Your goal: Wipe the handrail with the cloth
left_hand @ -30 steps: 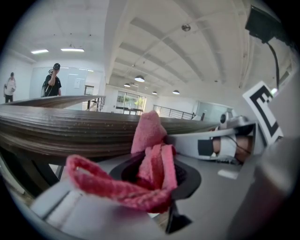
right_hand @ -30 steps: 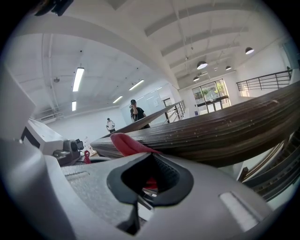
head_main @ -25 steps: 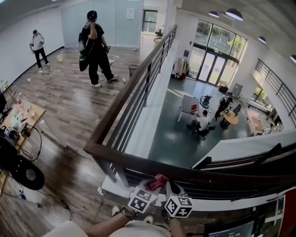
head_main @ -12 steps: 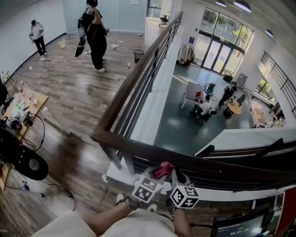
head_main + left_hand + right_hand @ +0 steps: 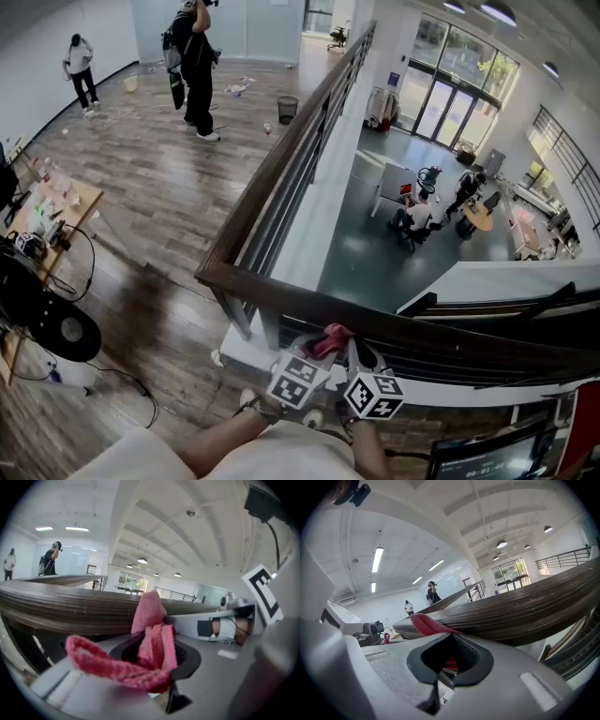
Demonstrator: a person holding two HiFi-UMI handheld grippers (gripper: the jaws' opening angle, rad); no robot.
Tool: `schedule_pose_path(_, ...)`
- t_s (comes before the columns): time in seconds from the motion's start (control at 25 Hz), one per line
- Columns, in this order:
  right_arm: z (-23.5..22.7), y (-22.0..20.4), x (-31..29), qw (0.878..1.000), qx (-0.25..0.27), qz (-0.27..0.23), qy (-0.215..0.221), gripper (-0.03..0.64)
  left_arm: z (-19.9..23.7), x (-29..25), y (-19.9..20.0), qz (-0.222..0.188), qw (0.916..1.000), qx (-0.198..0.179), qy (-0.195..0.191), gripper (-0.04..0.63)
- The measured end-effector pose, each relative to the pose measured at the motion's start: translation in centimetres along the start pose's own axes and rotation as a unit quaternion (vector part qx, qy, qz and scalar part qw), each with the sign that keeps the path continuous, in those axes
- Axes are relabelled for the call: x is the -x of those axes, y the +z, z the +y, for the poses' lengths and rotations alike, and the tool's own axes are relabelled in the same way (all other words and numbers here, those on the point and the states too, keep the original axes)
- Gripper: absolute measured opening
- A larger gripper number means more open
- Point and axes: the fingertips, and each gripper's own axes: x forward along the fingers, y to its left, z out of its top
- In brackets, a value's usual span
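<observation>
At near corner of long dark wooden handrail [image 5: 265, 195]: left gripper [image 5: 312, 360] clenched on fuzzy pink cloth [image 5: 328, 341]; right gripper [image 5: 360, 360] pinches bit too. Cloth right by rail. Wiping looks hardly begun; whole long rail left.

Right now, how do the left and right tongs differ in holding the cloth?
The left tongs clamp a thick bunch of the pink cloth, a loop draping over them; the right tongs show only a sliver in their gap. The handrail runs left beyond the left tongs, right beyond the right tongs. Both grip the same cloth.
</observation>
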Motion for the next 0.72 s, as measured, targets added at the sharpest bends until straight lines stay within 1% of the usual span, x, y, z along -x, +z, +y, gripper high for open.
schedule_pose_path(0.32, 0.8, 0.3, -0.6, 1.000, 0.000, 0.002, 0.007, 0.003, 0.8, 0.5, 0.4, -0.004, 1.0000, 0.006, 0.005, 0.071)
schedule_pose_path(0.48, 1.5, 0.2, -1.0, 1.000, 0.002, 0.003, 0.012, 0.003, 1.9, 1.1, 0.7, -0.016, 0.9997, 0.005, 0.019, 0.071)
schedule_pose_path(0.64, 2.1, 0.2, -1.3, 1.000, 0.003, 0.006, 0.018, 0.003, 2.0, 1.4, 0.4, -0.011, 0.9997, 0.014, 0.015, 0.071)
schedule_pose_path(0.72, 2.4, 0.2, -1.5, 1.000, 0.004, 0.007, 0.021, 0.003, 2.7, 1.5, 0.2, -0.016, 0.9995, 0.013, 0.026, 0.072)
